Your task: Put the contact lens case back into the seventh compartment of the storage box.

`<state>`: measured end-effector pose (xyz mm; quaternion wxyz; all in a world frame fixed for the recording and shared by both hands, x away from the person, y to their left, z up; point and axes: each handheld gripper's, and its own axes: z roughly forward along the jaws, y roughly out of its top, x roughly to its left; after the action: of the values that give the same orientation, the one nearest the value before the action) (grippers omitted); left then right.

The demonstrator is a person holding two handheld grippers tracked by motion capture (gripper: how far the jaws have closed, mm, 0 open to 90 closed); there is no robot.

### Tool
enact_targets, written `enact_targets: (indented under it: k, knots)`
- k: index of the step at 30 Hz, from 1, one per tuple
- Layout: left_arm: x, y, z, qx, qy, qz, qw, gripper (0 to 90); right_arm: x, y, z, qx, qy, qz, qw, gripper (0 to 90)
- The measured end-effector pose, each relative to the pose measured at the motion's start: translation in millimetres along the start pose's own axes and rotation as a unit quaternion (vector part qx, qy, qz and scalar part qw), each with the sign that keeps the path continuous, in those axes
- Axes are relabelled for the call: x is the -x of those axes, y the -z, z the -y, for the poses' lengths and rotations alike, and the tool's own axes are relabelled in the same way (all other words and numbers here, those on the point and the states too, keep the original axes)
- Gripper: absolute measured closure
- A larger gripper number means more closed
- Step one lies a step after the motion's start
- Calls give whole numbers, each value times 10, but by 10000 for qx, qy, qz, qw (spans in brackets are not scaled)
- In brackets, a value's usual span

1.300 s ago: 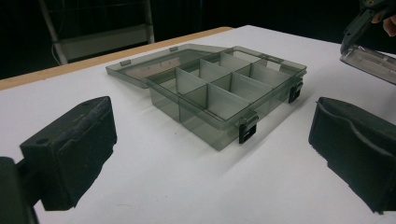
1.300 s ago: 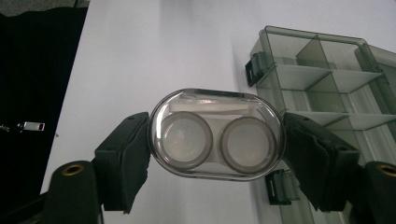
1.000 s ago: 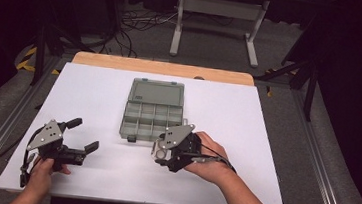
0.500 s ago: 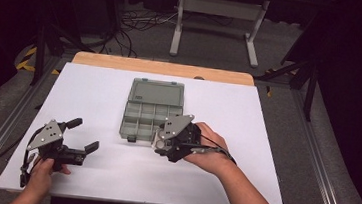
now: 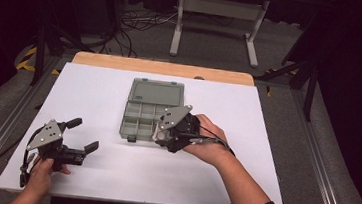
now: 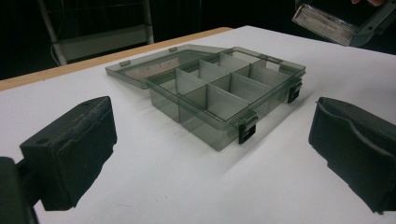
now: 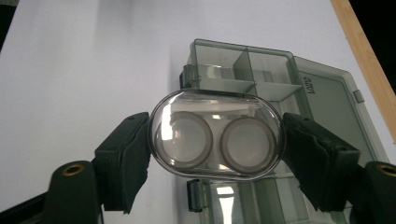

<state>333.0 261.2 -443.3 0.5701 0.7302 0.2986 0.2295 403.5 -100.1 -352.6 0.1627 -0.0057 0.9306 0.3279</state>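
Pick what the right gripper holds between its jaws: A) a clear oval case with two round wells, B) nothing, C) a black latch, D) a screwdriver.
A: in the right gripper view, the right gripper clamps a clear oval case above the open organizer box.

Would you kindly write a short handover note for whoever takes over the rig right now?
Right gripper: shut on the clear oval case, held above the near edge of the organiser box.
Left gripper: open, holding nothing, near the table's left front corner.
The box lies open, lid flat behind it, visible compartments empty.
Done: case picked up.
Left: probably lowering it into a compartment and releasing.
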Motion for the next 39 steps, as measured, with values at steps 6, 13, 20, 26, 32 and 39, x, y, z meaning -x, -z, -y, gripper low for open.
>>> enact_targets:
  k: [6,13,20,26,32,39]
  knots:
    - [6,-1,-1,-3,1,7,10000,17,78,-22,-23,-34,9,48,10000,265]
    - [5,0,-2,-1,3,10,10000,17,159,-83,-9,-85,-13,81,9999,265]
    - [4,0,-1,0,2,11,10000,17,220,-148,-5,-128,-45,81,9999,265]
    - [4,-1,-1,-3,-3,17,10000,17,282,-208,8,-176,-70,91,9998,265]
    - [-1,1,-2,4,-7,16,10000,17,326,-288,48,-258,-128,80,9996,265]
    - [-2,1,-2,7,14,15,10000,17,366,-361,84,-345,-173,56,9992,265]
